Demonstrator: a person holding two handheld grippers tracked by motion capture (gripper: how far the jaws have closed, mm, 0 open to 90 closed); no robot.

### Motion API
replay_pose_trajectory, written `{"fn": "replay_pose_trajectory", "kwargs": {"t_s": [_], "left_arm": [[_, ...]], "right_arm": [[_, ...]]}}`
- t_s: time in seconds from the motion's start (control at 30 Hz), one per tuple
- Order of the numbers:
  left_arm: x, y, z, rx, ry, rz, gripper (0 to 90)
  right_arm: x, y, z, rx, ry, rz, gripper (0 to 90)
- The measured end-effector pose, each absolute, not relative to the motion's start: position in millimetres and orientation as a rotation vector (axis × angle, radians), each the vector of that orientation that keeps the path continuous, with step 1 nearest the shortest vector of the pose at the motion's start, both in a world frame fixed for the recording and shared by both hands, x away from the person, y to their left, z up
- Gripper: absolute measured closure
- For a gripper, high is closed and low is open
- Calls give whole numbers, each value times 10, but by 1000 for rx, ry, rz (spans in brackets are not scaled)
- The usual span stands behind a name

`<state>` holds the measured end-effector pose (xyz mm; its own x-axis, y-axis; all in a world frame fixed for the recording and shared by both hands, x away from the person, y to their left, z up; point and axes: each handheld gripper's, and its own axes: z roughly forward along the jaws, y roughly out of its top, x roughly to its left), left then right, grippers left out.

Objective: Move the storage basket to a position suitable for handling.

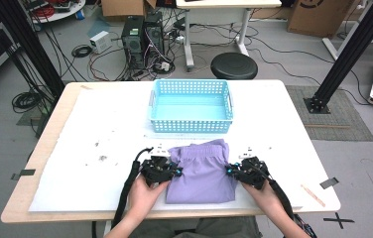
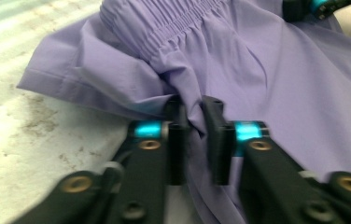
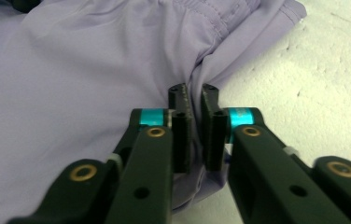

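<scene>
Folded purple shorts (image 1: 202, 176) with an elastic waistband lie on the white sheet near the table's front edge. My left gripper (image 1: 174, 171) is at their left edge and my right gripper (image 1: 230, 171) at their right edge, each in a hand. In the left gripper view the jaws (image 2: 193, 109) stand slightly apart with a fold of the shorts (image 2: 281, 84) loose between the pads. In the right gripper view the jaws (image 3: 193, 93) show a narrow gap, with the bunched edge of the shorts (image 3: 85, 70) between them.
A light blue perforated basket (image 1: 192, 84) stands just beyond the shorts at the table's middle. The white sheet (image 1: 100, 144) has dark specks at the left. Computer towers, cables and a black stool (image 1: 234, 64) are on the floor behind.
</scene>
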<state>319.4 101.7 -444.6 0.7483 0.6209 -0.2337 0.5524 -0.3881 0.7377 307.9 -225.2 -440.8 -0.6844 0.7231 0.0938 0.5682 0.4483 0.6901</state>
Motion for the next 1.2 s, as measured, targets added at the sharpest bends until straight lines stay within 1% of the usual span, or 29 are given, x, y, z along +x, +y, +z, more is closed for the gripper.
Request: {"fn": "replay_pose_trajectory", "kwargs": {"t_s": [0.07, 0.1, 0.13, 0.2, 0.27, 0.37, 0.5, 0.63, 0.73, 0.83, 0.9, 0.97, 1.03, 1.07, 1.13, 1.2], "left_arm": [[3217, 1064, -4398, 2077, 892, 140, 533], [3235, 1101, -4367, 2068, 892, 158, 482], [3254, 1140, -4333, 2052, 894, 172, 453], [3308, 1238, -4264, 2022, 906, 216, 397], [3369, 1330, -4194, 1997, 910, 261, 360], [3489, 1432, -4108, 1982, 921, 345, 330], [3677, 1518, -4058, 1978, 906, 438, 328], [3883, 1573, -4083, 1950, 909, 458, 322], [4006, 1637, -4162, 1891, 936, 481, 322], [4112, 1700, -4248, 1859, 931, 442, 320], [4197, 1704, -4267, 1903, 930, 403, 316], [4256, 1689, -4258, 1909, 925, 406, 285], [4270, 1710, -4253, 1869, 890, 422, 284], [4278, 1720, -4255, 1862, 881, 420, 285], [4283, 1730, -4264, 1854, 876, 418, 291], [4286, 1747, -4262, 1849, 882, 414, 329]], "right_arm": [[3088, -2271, -4369, 1113, 2462, 1074, 623], [3105, -2287, -4343, 1102, 2448, 1092, 560], [3129, -2309, -4312, 1099, 2426, 1102, 503], [3194, -2359, -4247, 1116, 2374, 1137, 451], [3292, -2408, -4185, 1109, 2333, 1164, 396], [3462, -2470, -4130, 1112, 2275, 1178, 359], [3704, -2514, -4094, 1135, 2244, 1189, 310], [3931, -2507, -4094, 1125, 2243, 1198, 310], [4068, -2480, -4124, 1109, 2227, 1186, 311], [4188, -2454, -4165, 1078, 2243, 1155, 324], [4249, -2433, -4206, 1061, 2246, 1169, 347], [4304, -2406, -4236, 1057, 2267, 1167, 350], [4346, -2372, -4250, 1036, 2284, 1157, 370], [4362, -2352, -4250, 1029, 2283, 1146, 400], [4383, -2322, -4245, 1011, 2281, 1134, 424], [4397, -2332, -4245, 1015, 2279, 1122, 456]]}}
